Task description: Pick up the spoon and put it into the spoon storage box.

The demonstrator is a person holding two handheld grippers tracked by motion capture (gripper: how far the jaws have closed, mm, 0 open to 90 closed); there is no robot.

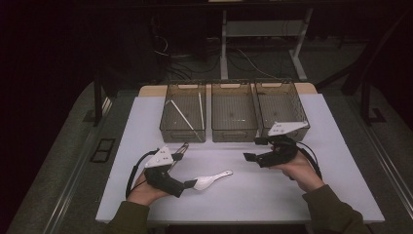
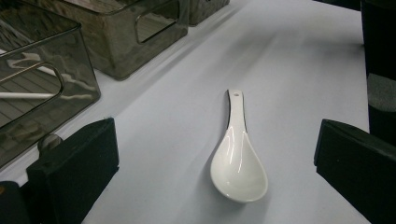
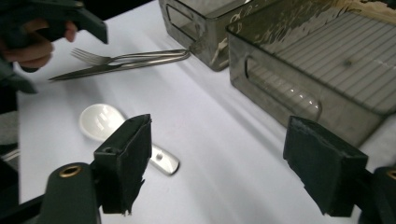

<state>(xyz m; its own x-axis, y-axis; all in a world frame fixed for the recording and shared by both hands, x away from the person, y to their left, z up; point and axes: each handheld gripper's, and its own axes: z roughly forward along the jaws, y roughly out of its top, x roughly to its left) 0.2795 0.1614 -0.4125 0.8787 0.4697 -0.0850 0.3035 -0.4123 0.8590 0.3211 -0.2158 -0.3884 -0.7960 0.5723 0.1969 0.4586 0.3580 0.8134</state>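
I am looking at the white spoon [image 2: 239,161] lying flat on the white surface [image 1: 272,195], bowl toward my left gripper [image 2: 217,163], whose fingers are standing wide apart around it without touching. My right gripper [image 3: 219,163] is hovering near the middle bin [image 1: 233,114], fingers open and empty. A fork [image 3: 126,56] and knife [image 3: 100,70] are lying just beside the left bin [image 1: 182,114].

White spoon [image 1: 210,180] lies btwn both grippers, prob. untouched.
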